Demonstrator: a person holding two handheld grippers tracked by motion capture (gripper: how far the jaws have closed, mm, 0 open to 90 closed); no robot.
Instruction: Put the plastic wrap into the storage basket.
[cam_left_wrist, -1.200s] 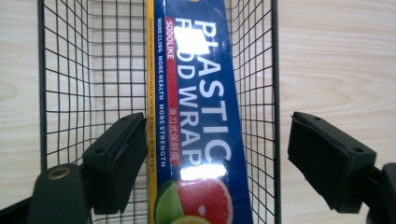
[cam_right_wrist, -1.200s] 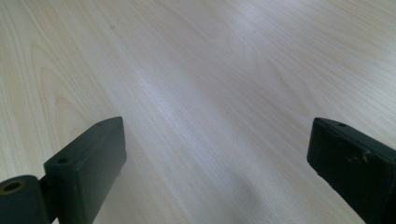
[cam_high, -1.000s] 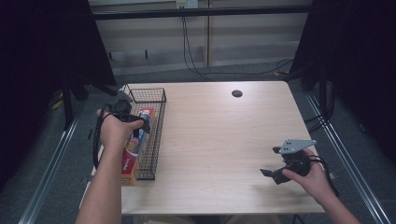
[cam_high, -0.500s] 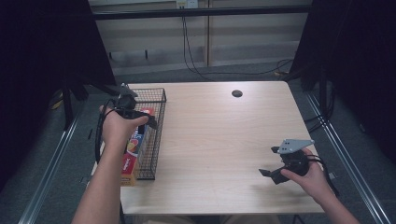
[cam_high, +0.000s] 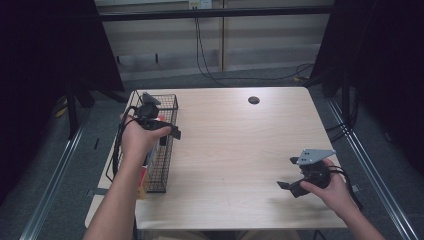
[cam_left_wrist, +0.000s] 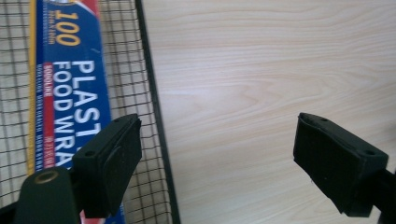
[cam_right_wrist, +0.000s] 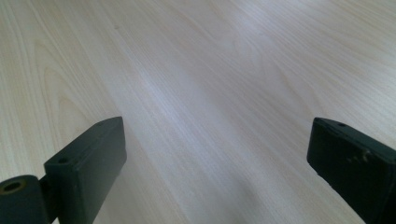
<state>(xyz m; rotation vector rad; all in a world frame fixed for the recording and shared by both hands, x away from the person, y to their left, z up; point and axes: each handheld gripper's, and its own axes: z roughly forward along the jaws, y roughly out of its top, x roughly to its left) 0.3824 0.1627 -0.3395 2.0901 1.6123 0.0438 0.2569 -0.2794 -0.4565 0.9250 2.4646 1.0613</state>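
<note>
High view: left gripper (cam_high: 162, 131) at 9 o'clock of the table (cam_high: 240, 150), above the wire basket's (cam_high: 167, 150) right rim; right gripper (cam_high: 295, 186) low at 4 o'clock, idle.

Left gripper view: jaws released, have just been opening, nothing between them; food wrap box (cam_left_wrist: 70, 93) lies flat inside the basket at 10 o'clock, under the mesh.

Right gripper view: jaws spread wide over bare wood, holding nothing.

Judgement: box looks delivered; placing done, only withdrawal of the left hand left
</note>
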